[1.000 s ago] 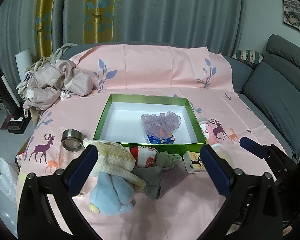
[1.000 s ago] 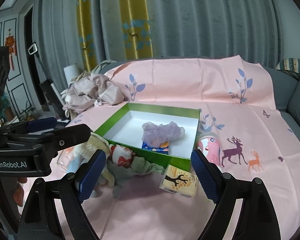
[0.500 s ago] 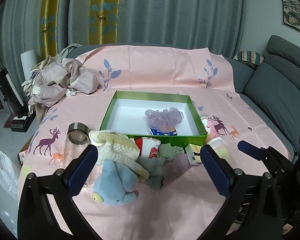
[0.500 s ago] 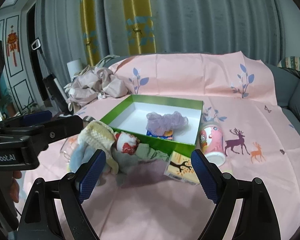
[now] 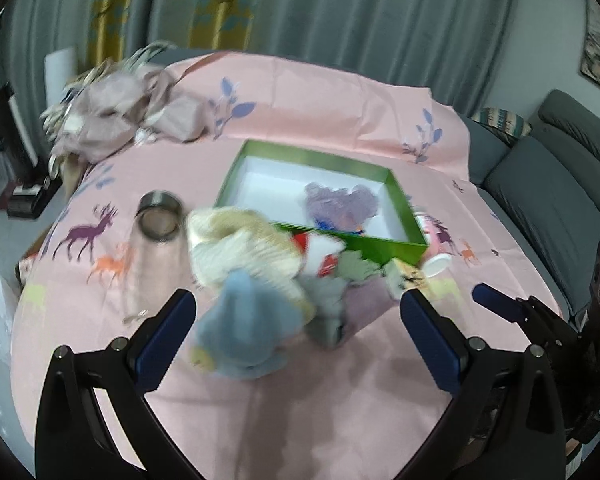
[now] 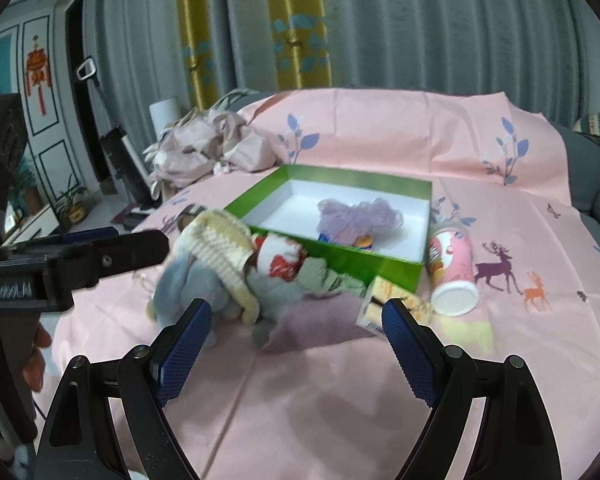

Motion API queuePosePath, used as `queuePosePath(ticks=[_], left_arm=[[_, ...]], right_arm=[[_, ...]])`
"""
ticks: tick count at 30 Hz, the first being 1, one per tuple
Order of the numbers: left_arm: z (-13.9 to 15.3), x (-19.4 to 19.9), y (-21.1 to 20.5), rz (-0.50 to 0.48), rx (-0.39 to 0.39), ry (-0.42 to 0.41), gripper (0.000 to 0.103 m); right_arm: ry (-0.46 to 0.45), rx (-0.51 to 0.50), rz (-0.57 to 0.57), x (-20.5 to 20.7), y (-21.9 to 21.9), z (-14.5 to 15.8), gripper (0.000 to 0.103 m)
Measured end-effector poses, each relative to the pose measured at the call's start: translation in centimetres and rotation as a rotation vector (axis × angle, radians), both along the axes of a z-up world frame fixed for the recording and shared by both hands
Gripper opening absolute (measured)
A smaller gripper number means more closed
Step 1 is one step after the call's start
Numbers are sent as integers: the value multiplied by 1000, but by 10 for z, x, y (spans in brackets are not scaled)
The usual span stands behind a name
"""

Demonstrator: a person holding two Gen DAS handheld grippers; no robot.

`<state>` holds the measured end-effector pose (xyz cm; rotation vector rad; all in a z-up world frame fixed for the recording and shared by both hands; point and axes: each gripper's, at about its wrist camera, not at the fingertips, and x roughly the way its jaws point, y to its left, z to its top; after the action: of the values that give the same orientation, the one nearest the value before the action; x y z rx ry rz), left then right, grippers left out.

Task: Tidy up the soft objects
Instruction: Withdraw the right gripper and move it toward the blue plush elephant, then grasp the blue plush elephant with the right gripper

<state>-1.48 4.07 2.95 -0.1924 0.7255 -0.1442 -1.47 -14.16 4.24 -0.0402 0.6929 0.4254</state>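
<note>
Glass jar (image 5: 156,236) blurred, nearly invisible

We see a table covered by a pink cloth (image 6: 380,380) printed with deer and leaf sprigs. On it lie a pink snack canister (image 6: 452,268) on its side, just beside the green box's right wall, a small yellow carton (image 6: 384,300) near the box's front corner, and a clear glass jar (image 5: 158,220) with a metal rim at the left. Behind hang grey and yellow curtains (image 6: 292,28); a grey sofa (image 5: 552,200) stands to the right.
</note>
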Motion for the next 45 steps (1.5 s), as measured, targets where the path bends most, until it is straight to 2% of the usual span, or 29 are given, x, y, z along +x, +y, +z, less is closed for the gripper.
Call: queuePosePath(ticks=[4,8,12,14,17,20,24,26,32,34,37,39,42,45], left_arm=[[-12,-3,24,36,-27,34,102],[-27,-6,36,33,-61,78,102],[-46,-6,40,-10,-128,127,102],[-52,-7,40,-30,-136,140,101],[-59,-9,41,-63,-156,147,100],[-61,-11,44,-104,-204,136,95],[-64,-4,47,-102,-201,132,94],[-69,2,49,-98,-216,150,86],[-79,16,47,-106,-215,171,85],[-81,20,48,-107,-213,176,79],[-85,28,50,-109,-211,196,74],[-88,32,51,-106,-218,216,74],[-96,37,53,-95,-230,255,70],[-98,36,55,-80,-217,258,64]], right_arm=[[45,0,31,-1,8,-14,87],[81,3,67,0,18,-25,87],[131,32,124,-1,29,-39,87],[160,45,150,-1,34,-47,87],[204,72,188,1,44,-58,87],[224,94,228,4,53,-66,87],[240,129,272,11,66,-73,87],[246,136,287,14,74,-75,87],[247,120,329,29,98,-84,87],[247,114,333,34,105,-86,87],[251,120,346,41,112,-88,87],[255,123,363,46,117,-90,83],[288,139,400,52,125,-94,65],[275,120,409,53,130,-97,59]])
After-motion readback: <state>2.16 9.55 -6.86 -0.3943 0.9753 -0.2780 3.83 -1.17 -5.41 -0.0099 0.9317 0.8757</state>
